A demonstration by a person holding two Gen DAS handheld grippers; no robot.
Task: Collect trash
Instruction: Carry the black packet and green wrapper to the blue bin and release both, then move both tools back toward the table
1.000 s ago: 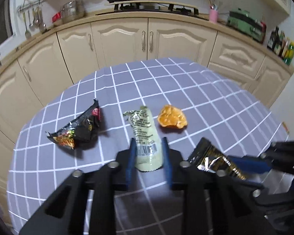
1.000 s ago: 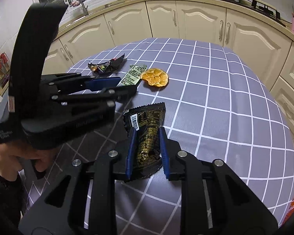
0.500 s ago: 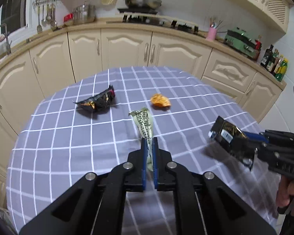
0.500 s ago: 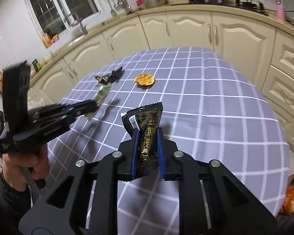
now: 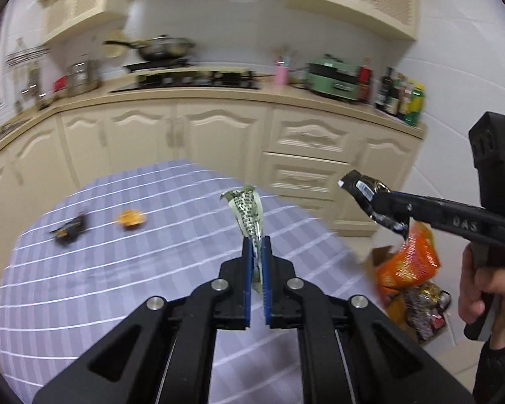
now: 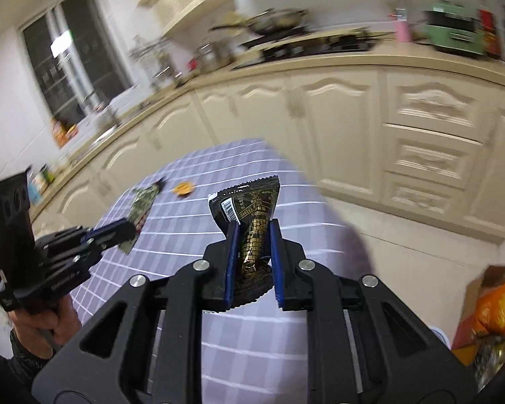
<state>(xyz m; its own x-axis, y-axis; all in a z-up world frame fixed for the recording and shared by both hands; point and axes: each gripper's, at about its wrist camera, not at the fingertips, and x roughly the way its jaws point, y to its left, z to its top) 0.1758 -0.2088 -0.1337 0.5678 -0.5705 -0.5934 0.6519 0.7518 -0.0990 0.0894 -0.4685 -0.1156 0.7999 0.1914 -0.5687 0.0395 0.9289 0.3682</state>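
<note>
Trash is on its way: left gripper (image 5: 256, 252) pinches a pale green crinkly wrapper (image 5: 247, 210), right gripper (image 6: 252, 235) squeezes a black-and-gold foil packet (image 6: 252, 212), both high above the checked table (image 5: 118, 269). Next, drop them in the cardboard box of rubbish (image 5: 410, 289).

Pale wrapper (image 5: 247, 213) and black wrapper (image 6: 252, 215) held aloft, crumpled.

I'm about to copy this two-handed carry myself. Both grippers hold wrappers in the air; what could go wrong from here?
1. The left gripper pinches only the green wrapper's lower end, so the rest stands free and might slip out mid-swing.
2. The black wrapper, bunched between the right gripper's pads, may catch on release.
3. The box on the floor already looks heaped with trash, so drops may slide off.
</note>
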